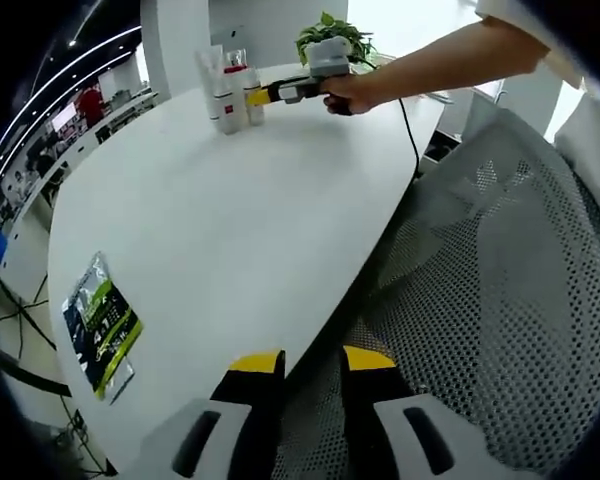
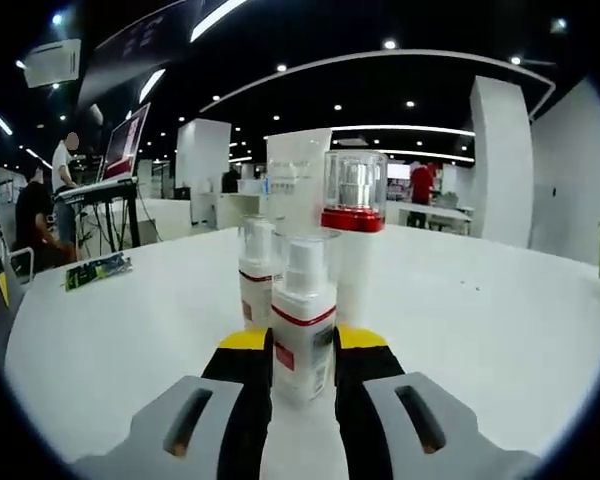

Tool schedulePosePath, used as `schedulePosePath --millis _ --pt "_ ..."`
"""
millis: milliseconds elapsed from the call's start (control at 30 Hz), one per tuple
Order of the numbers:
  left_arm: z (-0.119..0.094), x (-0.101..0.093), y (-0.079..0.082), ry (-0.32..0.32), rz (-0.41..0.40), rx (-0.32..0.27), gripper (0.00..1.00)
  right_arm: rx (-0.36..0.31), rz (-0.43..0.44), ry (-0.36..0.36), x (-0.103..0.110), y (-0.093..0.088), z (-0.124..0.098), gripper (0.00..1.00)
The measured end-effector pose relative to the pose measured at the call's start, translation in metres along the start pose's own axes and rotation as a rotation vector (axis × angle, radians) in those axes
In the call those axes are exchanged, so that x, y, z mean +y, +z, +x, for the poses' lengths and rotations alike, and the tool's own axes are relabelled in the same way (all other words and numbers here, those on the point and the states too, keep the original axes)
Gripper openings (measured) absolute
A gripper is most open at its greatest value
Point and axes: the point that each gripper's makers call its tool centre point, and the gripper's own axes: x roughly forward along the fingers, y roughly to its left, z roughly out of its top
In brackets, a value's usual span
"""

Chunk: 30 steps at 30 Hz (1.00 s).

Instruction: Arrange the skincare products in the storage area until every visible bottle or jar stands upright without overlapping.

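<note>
Between the right gripper's [image 2: 302, 360] jaws stands an upright pump bottle [image 2: 303, 330], grasped, on the white table [image 2: 480, 320]; more bottles [image 2: 255, 275] stand just beyond. The left gripper [image 1: 313, 365] hangs unclenched, holding nothing, over the table edge, far from them.

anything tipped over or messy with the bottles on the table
Nothing stands out. The bottles stand upright in a tight cluster on the white table, none tipped or spilled. The right gripper has its jaws around the front bottle.
</note>
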Motion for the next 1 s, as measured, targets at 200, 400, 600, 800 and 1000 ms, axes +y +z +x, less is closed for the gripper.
schedulePosePath --millis 200,400,600,800,1000 --pt "0.000 0.001 0.000 0.003 0.007 0.004 0.23 0.071 -0.007 0.000 -0.001 -0.012 0.001 0.24" --pt "0.000 0.002 -0.001 0.010 0.017 0.006 0.22 0.094 0.065 -0.053 -0.005 -0.010 -0.010 0.27" --pt "0.000 0.001 -0.001 0.012 0.031 0.009 0.22 0.149 0.298 -0.168 -0.008 -0.010 -0.020 0.29" --pt "0.001 0.002 -0.003 0.016 0.032 0.017 0.22 0.204 0.368 -0.306 -0.011 -0.015 -0.020 0.28" --pt "0.002 0.002 -0.005 0.017 0.039 0.032 0.22 0.198 0.377 -0.335 -0.009 -0.006 -0.010 0.29"
